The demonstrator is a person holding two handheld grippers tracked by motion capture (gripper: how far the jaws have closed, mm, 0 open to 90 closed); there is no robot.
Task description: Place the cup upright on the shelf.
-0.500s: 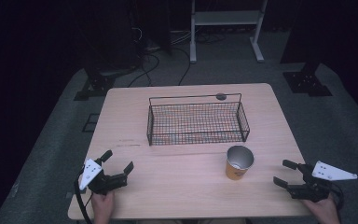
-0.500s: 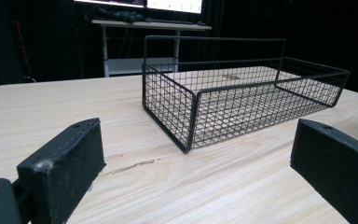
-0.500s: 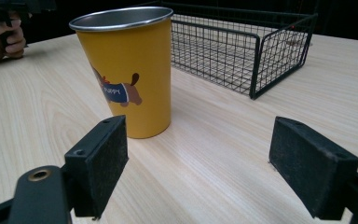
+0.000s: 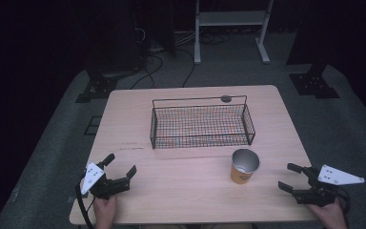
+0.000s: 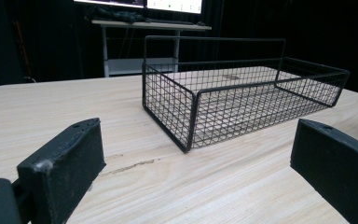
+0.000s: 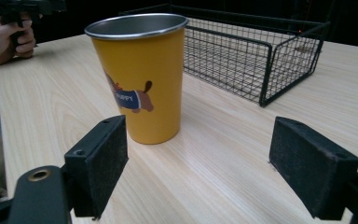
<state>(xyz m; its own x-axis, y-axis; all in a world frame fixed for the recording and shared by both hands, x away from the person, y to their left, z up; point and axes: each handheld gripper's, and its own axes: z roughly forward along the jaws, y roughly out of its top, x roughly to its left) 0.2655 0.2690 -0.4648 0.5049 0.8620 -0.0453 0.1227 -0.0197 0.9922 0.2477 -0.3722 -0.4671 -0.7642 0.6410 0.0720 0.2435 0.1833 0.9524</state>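
Note:
A yellow metal cup point(image 4: 244, 167) with a dog picture stands upright on the wooden table point(image 4: 181, 191), just in front of the black wire basket point(image 4: 201, 125). In the right gripper view the cup point(image 6: 140, 74) rises a short way beyond my open jaws, slightly left of centre. My right gripper point(image 4: 290, 177) rests at the table's front right, open, nothing between its pads. At the front left my left gripper point(image 4: 120, 164) is open too, its jaws pointing at the basket point(image 5: 242, 93), which looks empty.
A small dark round spot point(image 4: 226, 98) lies on the table behind the basket. A white shelf frame point(image 4: 231, 28) and cables stand on the floor beyond the table. In the right gripper view the other hand point(image 6: 9, 39) holds its gripper at the far left.

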